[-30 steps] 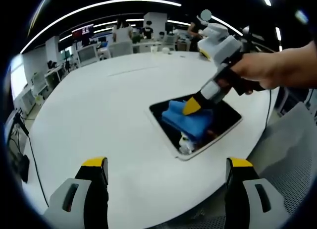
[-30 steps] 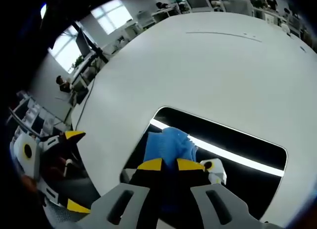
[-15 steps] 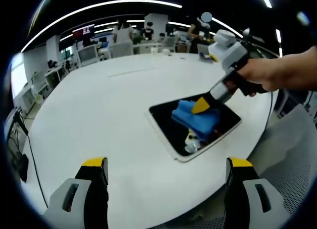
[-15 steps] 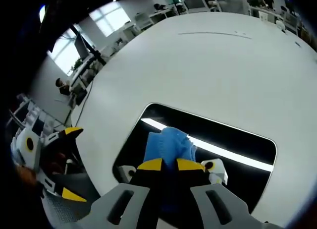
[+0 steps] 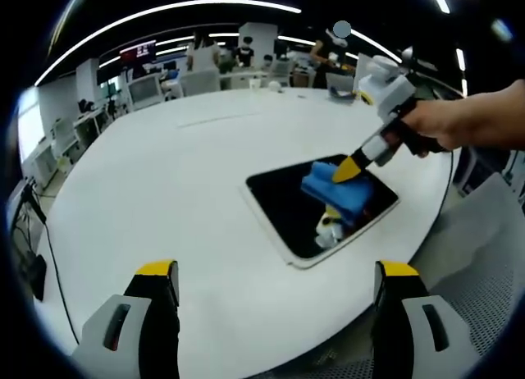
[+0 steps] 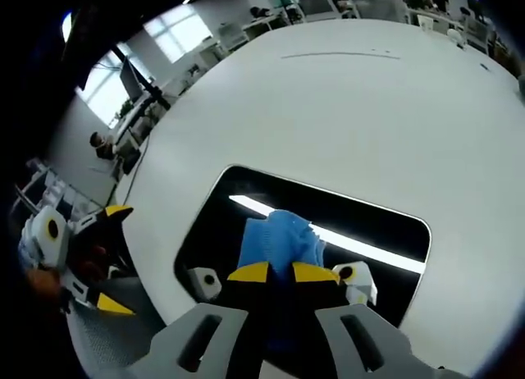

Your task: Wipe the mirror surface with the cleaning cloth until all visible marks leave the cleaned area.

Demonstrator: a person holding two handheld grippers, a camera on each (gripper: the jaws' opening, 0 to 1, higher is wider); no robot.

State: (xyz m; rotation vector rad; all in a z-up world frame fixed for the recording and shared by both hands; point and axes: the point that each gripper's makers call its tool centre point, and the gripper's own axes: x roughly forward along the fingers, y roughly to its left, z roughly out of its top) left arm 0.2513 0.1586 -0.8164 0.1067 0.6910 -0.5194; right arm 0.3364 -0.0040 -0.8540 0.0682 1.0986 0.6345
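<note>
A dark rectangular mirror [image 5: 295, 207] [image 6: 246, 207] with a pale rim lies flat on the white round table [image 5: 164, 190]. A blue cleaning cloth [image 5: 338, 189] [image 6: 280, 238] rests on the mirror's far right part. My right gripper [image 6: 280, 271] is shut on the cloth and presses it to the glass; in the left gripper view it [image 5: 351, 167] comes in from the right, held by a hand. My left gripper [image 5: 275, 268] hangs open above the table's near edge, well short of the mirror, holding nothing; it [image 6: 102, 256] appears at the left of the right gripper view.
Ceiling light strips reflect in the mirror [image 6: 328, 235]. Desks, monitors and people [image 5: 213, 55] stand beyond the table's far edge. A grey mesh chair [image 5: 484, 264] sits at the right near the table rim. A cable [image 5: 49, 248] hangs at the left.
My right gripper has drawn the blue cloth across the mirror toward its far right end. More bare dark glass now shows on the left. My left gripper has not moved.
</note>
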